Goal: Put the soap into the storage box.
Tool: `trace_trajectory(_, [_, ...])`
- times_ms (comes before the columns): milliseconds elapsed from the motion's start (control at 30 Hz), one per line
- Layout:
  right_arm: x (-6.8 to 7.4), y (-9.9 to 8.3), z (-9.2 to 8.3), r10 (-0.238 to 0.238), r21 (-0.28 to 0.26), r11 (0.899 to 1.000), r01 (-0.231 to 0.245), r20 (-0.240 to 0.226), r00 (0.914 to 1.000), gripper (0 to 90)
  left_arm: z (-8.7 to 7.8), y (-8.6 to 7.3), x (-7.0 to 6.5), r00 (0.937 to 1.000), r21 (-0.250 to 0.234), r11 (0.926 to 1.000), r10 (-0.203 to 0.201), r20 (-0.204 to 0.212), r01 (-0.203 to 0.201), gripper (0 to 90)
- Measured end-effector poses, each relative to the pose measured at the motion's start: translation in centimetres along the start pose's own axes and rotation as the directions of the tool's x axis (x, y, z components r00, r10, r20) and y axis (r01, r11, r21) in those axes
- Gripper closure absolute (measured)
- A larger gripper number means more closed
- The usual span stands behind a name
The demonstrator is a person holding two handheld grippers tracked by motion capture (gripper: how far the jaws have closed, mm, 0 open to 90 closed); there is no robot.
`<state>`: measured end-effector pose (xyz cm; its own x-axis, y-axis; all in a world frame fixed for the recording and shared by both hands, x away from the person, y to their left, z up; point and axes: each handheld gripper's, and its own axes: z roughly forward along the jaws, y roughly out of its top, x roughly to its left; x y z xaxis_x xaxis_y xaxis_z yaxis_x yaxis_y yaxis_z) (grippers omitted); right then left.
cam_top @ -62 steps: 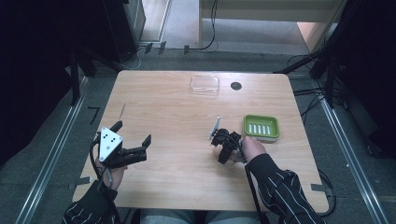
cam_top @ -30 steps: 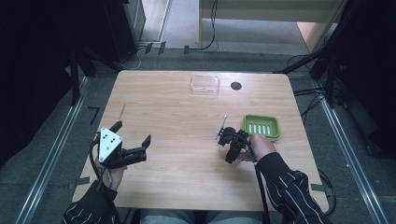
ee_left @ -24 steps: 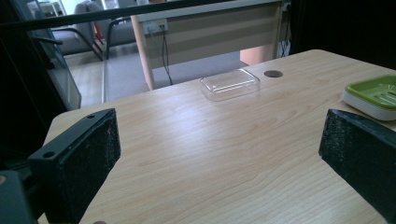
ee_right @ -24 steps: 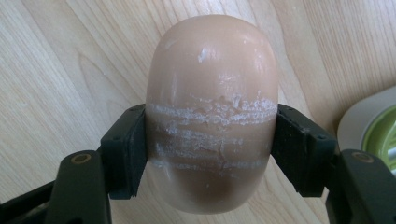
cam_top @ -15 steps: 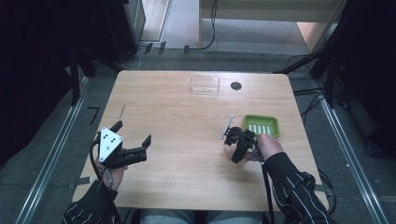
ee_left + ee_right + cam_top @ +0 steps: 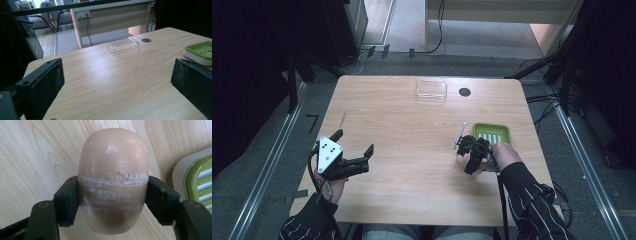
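A tan oval bar of soap (image 6: 113,165), scratched white across its middle, is clamped between the two black pads of my right gripper (image 6: 112,200), which is shut on it just above the wooden table. A green soap dish (image 6: 197,182) with a slatted floor lies close on the right of the soap. From above, the right gripper (image 6: 467,150) hangs at the near left corner of the soap dish (image 6: 492,133), and the soap is hidden under it. My left gripper (image 6: 354,140) rests at the table's left side, jaws wide open with nothing between them.
A clear plastic lid or box (image 6: 431,91) lies at the table's far edge, beside a dark round hole (image 6: 465,92). The left gripper view looks across bare wood towards the clear box (image 6: 123,45) and the soap dish (image 6: 200,51).
My right gripper has carried the soap rightwards, from mid-table up to the left edge of the green dish. The left gripper has stayed where it was, still open.
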<state>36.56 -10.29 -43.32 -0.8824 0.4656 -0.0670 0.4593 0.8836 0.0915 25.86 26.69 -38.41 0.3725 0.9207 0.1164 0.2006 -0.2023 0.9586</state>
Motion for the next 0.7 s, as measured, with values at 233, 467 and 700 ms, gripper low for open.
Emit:
trace_trajectory(233, [-0.3,-0.3,0.2,0.003,0.012,1.000,-0.003,-0.005,1.0000,33.9,0.0,0.0,0.0,1.0000,0.000,1.0000,0.000,-0.002,0.000,0.0])
trace_trajectory(467, [-0.5,-0.8,-0.1,-0.014,0.006,1.000,0.014,0.003,0.9999,34.0,0.0,0.0,0.0,1.0000,0.000,1.0000,0.004,-0.001,-0.004,0.0])
trace_trajectory(700, [-1.0,-1.5,-0.6,-0.015,-0.004,1.000,0.015,0.011,0.9998,34.0,0.0,0.0,-0.1,1.0000,0.001,1.0000,0.005,-0.003,-0.005,0.0])
